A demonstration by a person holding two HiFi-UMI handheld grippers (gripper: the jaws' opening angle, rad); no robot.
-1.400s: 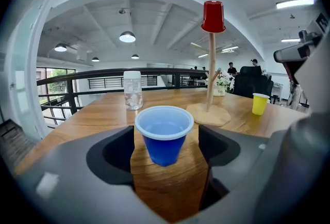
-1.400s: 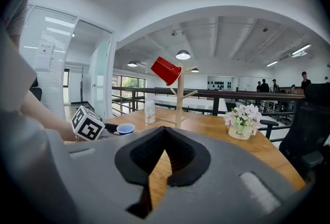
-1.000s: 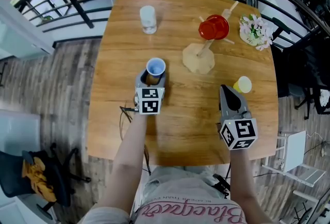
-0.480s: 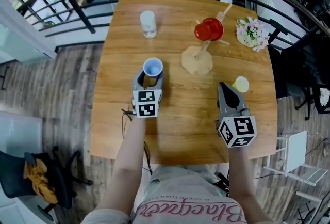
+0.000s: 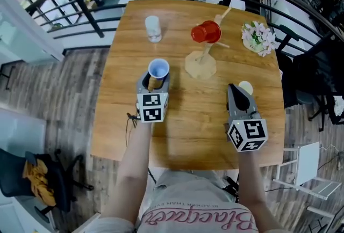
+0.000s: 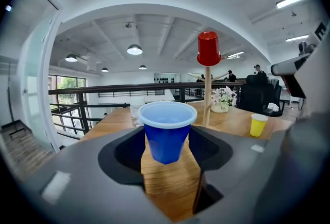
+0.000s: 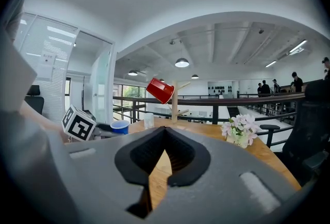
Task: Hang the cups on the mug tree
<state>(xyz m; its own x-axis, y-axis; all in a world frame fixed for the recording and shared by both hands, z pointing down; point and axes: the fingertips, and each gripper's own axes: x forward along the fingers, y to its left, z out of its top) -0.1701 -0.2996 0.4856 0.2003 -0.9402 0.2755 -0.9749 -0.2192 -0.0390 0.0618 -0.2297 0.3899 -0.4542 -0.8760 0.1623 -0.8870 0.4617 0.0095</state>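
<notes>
Left gripper (image 5: 155, 81) clamps upright blue cup (image 6: 166, 132), empty inside; right gripper (image 7: 161, 140) closed, empty.

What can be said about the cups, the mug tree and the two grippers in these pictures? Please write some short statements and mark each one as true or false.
1. The left gripper holds the blue cup upright, mouth up. True.
2. The right gripper holds the yellow cup. False: its jaws are shut with nothing between them, and the yellow cup stands on the table just beyond it.
3. A red cup hangs on the mug tree. True.
4. The clear cup lies on its side. False: it stands upright near the far left part of the table.
</notes>
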